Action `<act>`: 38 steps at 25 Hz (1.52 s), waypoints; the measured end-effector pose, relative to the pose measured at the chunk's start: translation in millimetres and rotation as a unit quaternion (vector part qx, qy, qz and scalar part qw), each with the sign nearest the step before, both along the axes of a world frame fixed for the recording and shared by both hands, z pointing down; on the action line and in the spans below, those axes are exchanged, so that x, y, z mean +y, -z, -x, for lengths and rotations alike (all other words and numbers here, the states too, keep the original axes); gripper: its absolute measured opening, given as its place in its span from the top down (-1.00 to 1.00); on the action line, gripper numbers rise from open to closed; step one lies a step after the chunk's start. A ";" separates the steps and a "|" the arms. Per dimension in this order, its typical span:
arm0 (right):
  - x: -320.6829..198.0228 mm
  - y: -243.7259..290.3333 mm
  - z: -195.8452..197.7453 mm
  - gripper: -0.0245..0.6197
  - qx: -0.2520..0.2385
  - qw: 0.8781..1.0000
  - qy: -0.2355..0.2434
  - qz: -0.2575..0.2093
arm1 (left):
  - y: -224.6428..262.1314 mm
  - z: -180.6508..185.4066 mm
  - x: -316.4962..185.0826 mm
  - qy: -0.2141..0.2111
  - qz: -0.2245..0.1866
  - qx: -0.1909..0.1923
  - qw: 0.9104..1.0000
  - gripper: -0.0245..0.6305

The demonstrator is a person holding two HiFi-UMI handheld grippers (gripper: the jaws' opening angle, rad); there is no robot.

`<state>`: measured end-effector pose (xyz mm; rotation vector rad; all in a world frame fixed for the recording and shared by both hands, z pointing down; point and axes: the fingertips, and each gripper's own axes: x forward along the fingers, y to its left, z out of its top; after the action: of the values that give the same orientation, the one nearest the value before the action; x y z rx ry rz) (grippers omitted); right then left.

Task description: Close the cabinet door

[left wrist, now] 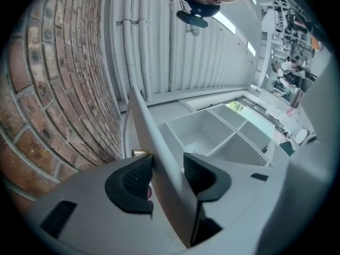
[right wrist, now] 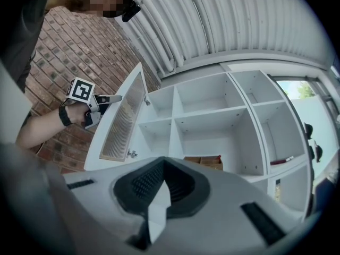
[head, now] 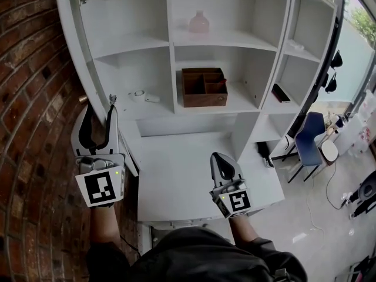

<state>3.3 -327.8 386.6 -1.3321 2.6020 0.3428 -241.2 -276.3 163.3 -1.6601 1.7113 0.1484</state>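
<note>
The cabinet door (right wrist: 121, 117) stood swung wide open, hinged on the left side of the white cabinet (head: 226, 40) and reaching out towards the person. It ran close beside the brick wall (head: 29, 98), with only a narrow strip of room between the two. Its long axis was upright, its slatted inner face turned towards the shelves, and its free edge pointed away from the cabinet. On the door's other side lay the white desk (head: 176, 181), its left edge just beside the door and its bare top spreading right as far as the other gripper.

The left gripper (left wrist: 168, 169) was held out along the wall on an outstretched forearm, tilted upwards, its marker cube facing back at the person. Its fingers (left wrist: 130, 187) stood partly apart astride the door's free edge. The panel ran between them, near both pads, though I could not see them pressing on it.

The right gripper (right wrist: 163, 169) hung over the front right part of the desk, well apart from the door and pointing at the shelves with a slight upward tilt. Its fingers were closed tip to tip with nothing between them.

Inside the cabinet, a brown wooden box (head: 204, 88) sat on the middle shelf and a pink bottle (head: 198, 23) on the shelf above it. A blue chair (head: 308, 134) stood on the floor beyond the desk's right edge
</note>
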 end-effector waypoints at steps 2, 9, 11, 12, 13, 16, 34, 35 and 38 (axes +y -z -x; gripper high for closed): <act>-5.2 -1.3 -6.7 0.93 -0.004 1.000 -0.007 0.000 | 0.5 -7.6 -4.7 -0.006 -0.003 -0.007 1.000 0.36; -15.7 -3.5 -22.8 0.93 -0.005 1.000 -0.022 0.004 | -3.8 -34.5 -25.7 -0.009 0.002 -0.043 0.999 0.31; -19.0 -3.6 -29.2 0.93 -0.008 1.000 -0.027 0.005 | -4.3 -40.1 -31.7 -0.008 0.002 -0.045 0.999 0.27; -20.8 -4.1 -32.3 0.93 -0.009 0.999 -0.030 0.005 | -4.8 -43.0 -34.9 -0.010 0.002 -0.046 0.999 0.27; -22.4 -4.3 -34.8 0.93 -0.009 0.999 -0.033 0.005 | -5.3 -46.1 -38.3 -0.012 0.003 -0.051 0.999 0.27; -27.1 -5.1 -41.1 0.93 -0.007 0.999 -0.040 0.007 | -6.7 -56.7 -51.3 -0.001 0.012 -0.092 0.996 0.25; -47.2 -12.2 -90.8 0.93 -0.021 0.997 -0.077 0.017 | -8.0 -99.1 -121.2 0.046 0.004 -0.128 0.991 0.19; -47.4 -12.5 -93.0 0.93 -0.022 0.997 -0.079 0.017 | -7.9 -100.4 -123.4 0.047 0.003 -0.130 0.990 0.19; -47.5 -13.7 -96.9 0.93 -0.023 0.996 -0.081 0.016 | -8.7 -102.9 -130.8 0.047 0.004 -0.131 0.990 0.20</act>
<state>100.2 -375.3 400.4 -1.5486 2.4786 0.2925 -138.3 -407.1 172.0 -1.5264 1.5880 -0.1169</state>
